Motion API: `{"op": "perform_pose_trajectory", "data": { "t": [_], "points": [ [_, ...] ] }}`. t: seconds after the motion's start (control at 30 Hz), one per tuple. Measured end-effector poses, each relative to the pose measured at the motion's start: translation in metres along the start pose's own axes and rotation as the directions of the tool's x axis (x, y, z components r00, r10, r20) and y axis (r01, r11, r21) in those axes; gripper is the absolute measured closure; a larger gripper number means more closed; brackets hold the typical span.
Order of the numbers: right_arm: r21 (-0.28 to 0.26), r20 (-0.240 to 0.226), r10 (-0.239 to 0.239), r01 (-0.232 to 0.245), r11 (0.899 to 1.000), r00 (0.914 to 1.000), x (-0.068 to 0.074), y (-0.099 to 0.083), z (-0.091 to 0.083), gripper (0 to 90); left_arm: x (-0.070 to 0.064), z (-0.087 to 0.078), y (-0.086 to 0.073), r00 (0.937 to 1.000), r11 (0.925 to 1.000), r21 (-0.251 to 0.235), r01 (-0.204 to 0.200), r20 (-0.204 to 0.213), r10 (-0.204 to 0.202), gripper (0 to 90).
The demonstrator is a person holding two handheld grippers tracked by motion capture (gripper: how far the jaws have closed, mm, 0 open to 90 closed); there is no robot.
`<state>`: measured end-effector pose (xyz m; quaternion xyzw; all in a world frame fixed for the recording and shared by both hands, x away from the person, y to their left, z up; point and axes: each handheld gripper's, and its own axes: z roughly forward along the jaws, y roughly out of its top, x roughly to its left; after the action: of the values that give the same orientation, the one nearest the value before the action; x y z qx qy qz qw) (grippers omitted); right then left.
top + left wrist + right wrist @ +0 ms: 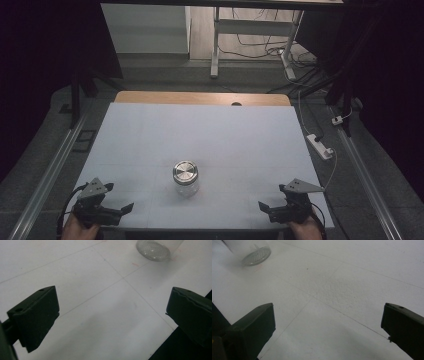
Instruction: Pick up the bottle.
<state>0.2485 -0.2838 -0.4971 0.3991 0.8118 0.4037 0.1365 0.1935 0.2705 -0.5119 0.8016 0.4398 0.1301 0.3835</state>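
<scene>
Centrally, near the front edge of the white table (150,130), stands a clear glass jar (186,179), upright, with a round metal lid (185,171) seated on top. The high view gives the lid and the whole jar; my two gripper views give only the jar's textured glass base, resting flat on the table surface, at the top right in the left gripper view (153,250) and at the top left in the right gripper view (257,256). Faint red marks sit on the surface just beside the base in both of those views.

My left gripper (120,210) is at the table's front left corner, well apart from the jar. Its jaws are spread wide with nothing between them, bare table showing across the gap in the left gripper view (112,315). My right gripper (267,209) is at the front right corner, equally well apart from the jar, jaws likewise spread wide and empty (328,327). Each points inward toward the jar.

Only the high view takes in the surroundings: a wooden strip (200,98) along the table's far edge, a white power strip (320,146) on the floor to the right, and a desk frame (250,35) with loose cables beyond.
</scene>
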Motion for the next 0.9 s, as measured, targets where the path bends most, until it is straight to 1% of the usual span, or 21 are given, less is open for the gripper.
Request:
{"op": "perform_pose_trajectory", "data": {
  "t": [0.1, 0.13, 0.17, 0.2, 0.27, 0.3, 0.33, 0.37, 0.4, 0.47, 0.57, 0.7, 0.73, 0.77, 0.9],
  "points": [
    [0.003, -0.002, 0.000, 0.000, 1.000, 1.0000, 0.000, 0.000, 0.000, 0.0, -0.001, 0.003, 0.003, 0.9997, 0.9997, 0.008, -0.021, 0.012, 0.021, 0.0],
    [0.004, -0.001, -0.001, 0.001, 1.000, 1.0000, 0.000, 0.000, 0.000, 0.0, -0.001, 0.005, 0.006, 0.9991, 0.9994, 0.000, -0.034, 0.026, 0.034, 0.0],
    [0.005, -0.002, -0.003, 0.003, 1.000, 1.0000, 0.000, 0.000, 0.001, 0.0, -0.001, 0.005, 0.006, 0.9991, 0.9994, 0.000, -0.034, 0.026, 0.034, 0.0],
    [0.005, -0.002, -0.004, 0.004, 1.000, 1.0000, 0.000, 0.000, 0.001, 0.0, -0.002, 0.008, 0.008, 0.9982, 0.9988, -0.005, -0.048, 0.037, 0.048, 0.0],
    [0.005, -0.003, -0.004, 0.004, 1.000, 1.0000, 0.000, 0.000, 0.001, 0.0, -0.003, 0.009, 0.009, 0.9976, 0.9985, -0.010, -0.054, 0.042, 0.055, 0.0],
    [0.005, -0.005, -0.004, 0.004, 1.000, 1.0000, 0.000, 0.000, 0.001, 0.0, -0.003, 0.010, 0.010, 0.9969, 0.9981, -0.015, -0.059, 0.050, 0.060, 0.0],
    [0.006, -0.006, -0.002, 0.002, 1.000, 1.0000, 0.000, 0.000, 0.001, 0.0, -0.002, 0.012, 0.012, 0.9948, 0.9972, -0.029, -0.068, 0.074, 0.070, 0.0],
    [0.006, -0.006, -0.002, 0.002, 1.000, 1.0000, 0.000, 0.000, 0.001, 0.0, -0.002, 0.012, 0.012, 0.9948, 0.9972, -0.029, -0.068, 0.074, 0.070, 0.0],
    [0.006, -0.007, -0.003, 0.003, 1.000, 1.0000, 0.000, 0.000, 0.001, 0.0, -0.002, 0.014, 0.014, 0.9933, 0.9971, -0.033, -0.068, 0.091, 0.071, 0.0],
    [0.007, -0.006, -0.004, 0.004, 1.000, 1.0000, 0.000, 0.000, 0.001, 0.0, -0.002, 0.016, 0.015, 0.9919, 0.9973, -0.036, -0.064, 0.107, 0.068, 0.0],
    [0.008, -0.007, -0.003, 0.003, 1.000, 1.0000, 0.000, 0.000, 0.001, 0.0, -0.001, 0.020, 0.018, 0.9912, 0.9970, -0.046, -0.062, 0.114, 0.067, 0.0],
    [0.008, -0.008, 0.000, 0.000, 1.000, 1.0000, 0.000, 0.000, 0.001, 0.0, -0.002, 0.024, 0.021, 0.9910, 0.9961, -0.053, -0.071, 0.110, 0.076, 0.0],
    [0.008, -0.008, 0.000, 0.000, 1.000, 1.0000, 0.000, 0.000, 0.001, 0.0, -0.003, 0.027, 0.023, 0.9906, 0.9956, -0.053, -0.078, 0.109, 0.083, 0.0],
    [0.008, -0.008, 0.000, 0.000, 1.000, 1.0000, 0.000, 0.000, 0.001, 0.0, -0.003, 0.027, 0.023, 0.9906, 0.9956, -0.053, -0.078, 0.109, 0.083, 0.0],
    [0.009, -0.008, 0.002, -0.002, 1.000, 1.0000, 0.000, 0.000, 0.001, 0.0, -0.006, 0.034, 0.030, 0.9872, 0.9932, -0.061, -0.100, 0.119, 0.106, 0.0]
  ]
}}
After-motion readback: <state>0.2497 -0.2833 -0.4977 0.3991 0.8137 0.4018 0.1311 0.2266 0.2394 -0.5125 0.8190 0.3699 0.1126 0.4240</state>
